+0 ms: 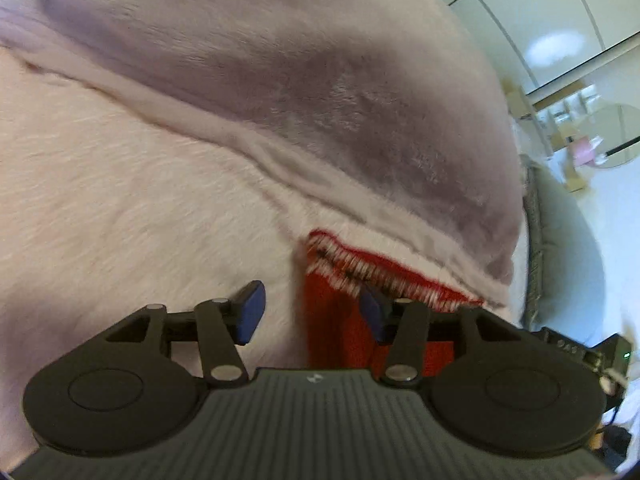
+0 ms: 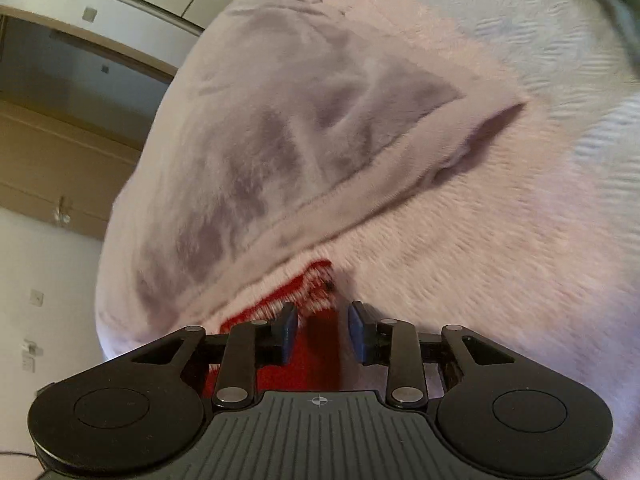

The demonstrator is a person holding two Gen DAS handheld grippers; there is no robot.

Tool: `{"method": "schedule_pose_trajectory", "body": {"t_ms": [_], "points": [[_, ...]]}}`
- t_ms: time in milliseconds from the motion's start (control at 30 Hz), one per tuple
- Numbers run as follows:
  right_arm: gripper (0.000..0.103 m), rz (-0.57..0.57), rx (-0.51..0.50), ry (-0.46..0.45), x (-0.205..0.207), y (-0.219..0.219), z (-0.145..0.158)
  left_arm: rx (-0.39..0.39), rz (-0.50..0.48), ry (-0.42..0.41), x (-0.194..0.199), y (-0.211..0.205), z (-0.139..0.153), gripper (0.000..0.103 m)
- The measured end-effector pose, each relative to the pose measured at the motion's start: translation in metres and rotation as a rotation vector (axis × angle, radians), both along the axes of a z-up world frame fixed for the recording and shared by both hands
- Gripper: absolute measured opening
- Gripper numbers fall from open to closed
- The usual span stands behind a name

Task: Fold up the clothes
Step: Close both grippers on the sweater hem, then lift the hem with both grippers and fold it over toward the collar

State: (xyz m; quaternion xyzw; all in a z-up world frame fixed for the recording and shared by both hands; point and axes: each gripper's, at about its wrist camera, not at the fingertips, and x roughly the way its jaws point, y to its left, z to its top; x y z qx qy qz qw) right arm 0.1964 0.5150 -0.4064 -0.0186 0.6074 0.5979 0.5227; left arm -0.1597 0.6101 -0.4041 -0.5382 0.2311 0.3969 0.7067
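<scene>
A red knitted garment with a red-and-white patterned edge lies on a fluffy pink blanket. In the left wrist view my left gripper is open, its blue pads apart, with the garment's left corner between them. In the right wrist view my right gripper is open, narrower, its pads either side of the garment's right corner. A grey-purple fold of blanket lies just beyond the garment's edge. Most of the garment is hidden under the grippers.
The grey-purple fold crosses the left wrist view too. White wardrobe doors and a round table stand past the bed's right edge. A wooden door frame and white wall stand to the left in the right wrist view.
</scene>
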Motion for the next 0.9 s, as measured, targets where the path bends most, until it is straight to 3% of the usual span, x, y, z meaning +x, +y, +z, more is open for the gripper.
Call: {"method": "schedule_pose_trajectory", "body": {"t_ms": [33,67,200,367,533,633,733,767,800,900], "points": [[0.029,0.008,0.008,-0.023,-0.002,0.004,0.0,0.005,-0.019,0.0,0.003,0.003,0.0,0.002],[0.003,0.026,0.02,-0.063,-0.004,0.006,0.002,0.011,-0.028,-0.013,0.001,0.004,0.002,0.002],[0.003,0.083,0.181,-0.132,-0.006,-0.018,0.031,0.129,-0.069,-0.098,-0.02,-0.012,0.03,0.002],[0.004,0.132,0.406,-0.123,-0.002,-0.083,0.08,0.322,-0.186,-0.214,-0.048,-0.069,0.081,0.002],[0.004,0.24,0.519,-0.139,-0.012,-0.171,0.114,0.42,-0.292,-0.188,-0.076,-0.16,0.11,0.003],[0.004,0.34,0.475,-0.187,-0.032,-0.224,0.113,0.361,-0.339,-0.113,-0.087,-0.22,0.096,0.007],[0.007,0.456,0.267,-0.284,-0.058,-0.272,0.088,0.212,-0.345,0.036,-0.098,-0.274,0.064,0.011],[0.02,0.49,0.173,-0.333,-0.066,-0.283,0.078,0.177,-0.348,0.093,-0.101,-0.288,0.055,0.011],[0.022,0.515,0.1,-0.381,-0.074,-0.293,0.07,0.143,-0.351,0.15,-0.104,-0.302,0.047,0.011],[0.022,0.531,0.013,-0.509,-0.088,-0.314,0.065,0.125,-0.297,0.175,-0.114,-0.324,0.051,0.011]]}}
